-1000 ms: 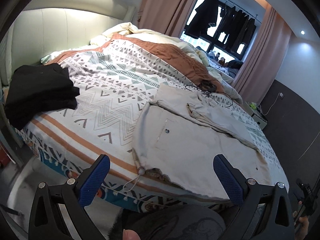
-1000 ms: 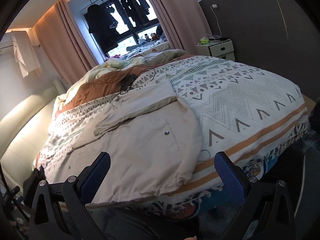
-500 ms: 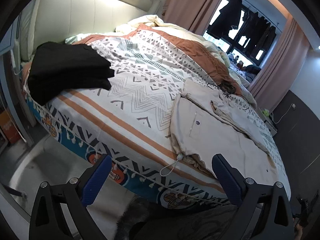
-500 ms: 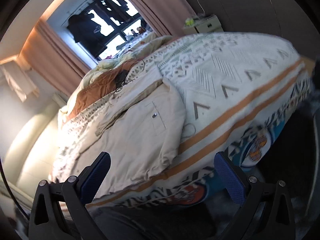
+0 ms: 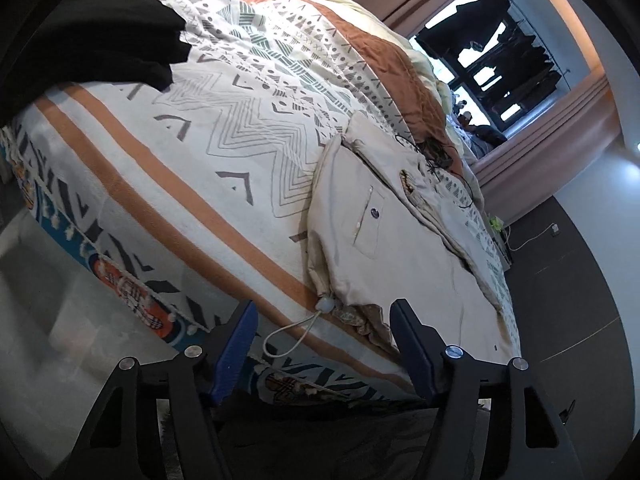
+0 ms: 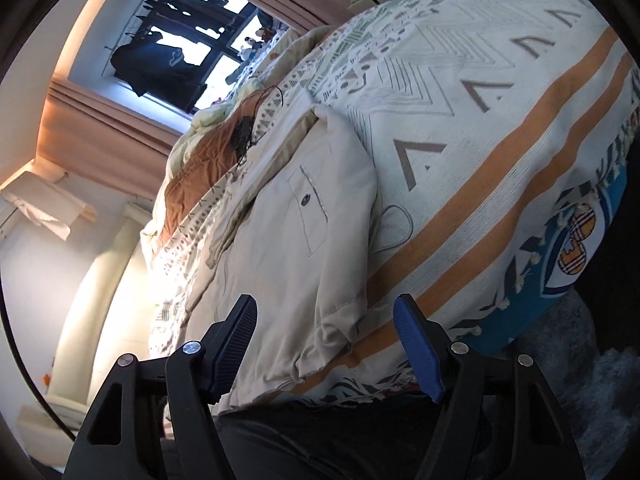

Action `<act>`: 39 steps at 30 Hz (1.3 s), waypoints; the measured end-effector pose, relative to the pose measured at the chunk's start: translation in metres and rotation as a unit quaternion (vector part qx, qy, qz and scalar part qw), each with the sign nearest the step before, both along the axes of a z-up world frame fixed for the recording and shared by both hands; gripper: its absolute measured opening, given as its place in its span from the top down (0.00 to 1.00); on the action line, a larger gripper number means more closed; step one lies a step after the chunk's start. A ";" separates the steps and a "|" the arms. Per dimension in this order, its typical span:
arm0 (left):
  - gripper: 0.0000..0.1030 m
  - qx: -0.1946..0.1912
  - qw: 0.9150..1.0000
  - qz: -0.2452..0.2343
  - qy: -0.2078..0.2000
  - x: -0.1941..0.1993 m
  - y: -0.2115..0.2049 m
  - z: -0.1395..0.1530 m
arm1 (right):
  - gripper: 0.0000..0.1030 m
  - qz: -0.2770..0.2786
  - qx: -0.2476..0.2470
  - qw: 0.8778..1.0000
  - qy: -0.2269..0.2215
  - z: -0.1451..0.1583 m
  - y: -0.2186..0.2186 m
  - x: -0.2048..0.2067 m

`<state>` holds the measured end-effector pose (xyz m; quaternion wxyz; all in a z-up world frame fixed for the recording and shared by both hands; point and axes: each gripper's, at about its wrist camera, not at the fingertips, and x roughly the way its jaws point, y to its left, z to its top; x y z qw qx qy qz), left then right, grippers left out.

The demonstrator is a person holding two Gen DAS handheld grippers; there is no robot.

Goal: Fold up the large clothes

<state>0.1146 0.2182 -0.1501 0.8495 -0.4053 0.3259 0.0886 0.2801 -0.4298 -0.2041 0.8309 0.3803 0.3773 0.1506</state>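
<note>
My left gripper (image 5: 322,344) hangs just off the foot edge of the bed, its blue-padded jaws apart and having just been closing, with nothing pinched between them. In the gap I see the near hem corner of the large beige cotton jacket (image 5: 404,248), where a white drawstring with a round toggle (image 5: 316,312) loops down over the patterned white, orange and grey bedspread (image 5: 224,128). The pads do not touch the cloth.

My right gripper (image 6: 326,346) is likewise parted, its jaws also having just been closing, and empty; the other hem corner of the same jacket (image 6: 280,248) droops over the bed edge between them, without contact. The jacket lies flat on the bed's near side, a snap-buttoned pocket facing up and a sleeve folded across its far part.

A folded black garment (image 5: 88,40) sits on the bedspread well away, at the upper left of the left wrist view. Beyond the bed, pink curtains (image 6: 104,120) frame a window with dark clothes hanging in it.
</note>
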 end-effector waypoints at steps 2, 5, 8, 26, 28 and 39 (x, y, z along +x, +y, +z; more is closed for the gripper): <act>0.46 -0.017 1.000 -0.009 0.001 0.014 -0.001 -0.006 | 0.35 0.008 0.012 1.000 0.006 -0.007 0.001 0.007; 0.49 -0.040 0.999 -0.012 0.000 0.030 -0.001 -0.011 | 0.35 0.022 0.034 0.999 0.013 -0.017 0.004 0.014; 0.49 -0.054 0.998 -0.017 0.007 0.045 -0.001 -0.017 | 0.35 0.037 0.042 0.998 0.016 -0.022 0.011 0.019; 0.49 -0.128 0.991 -0.026 0.011 0.091 0.012 -0.049 | 0.38 0.050 0.137 0.989 -0.006 -0.030 0.031 0.042; 0.49 -0.126 0.992 -0.028 0.010 0.098 0.013 -0.050 | 0.38 0.045 0.138 0.989 0.003 -0.036 0.032 0.046; 0.59 -0.113 0.993 -0.033 0.024 0.127 0.019 -0.059 | 0.59 0.014 0.118 0.993 0.021 -0.042 0.045 0.058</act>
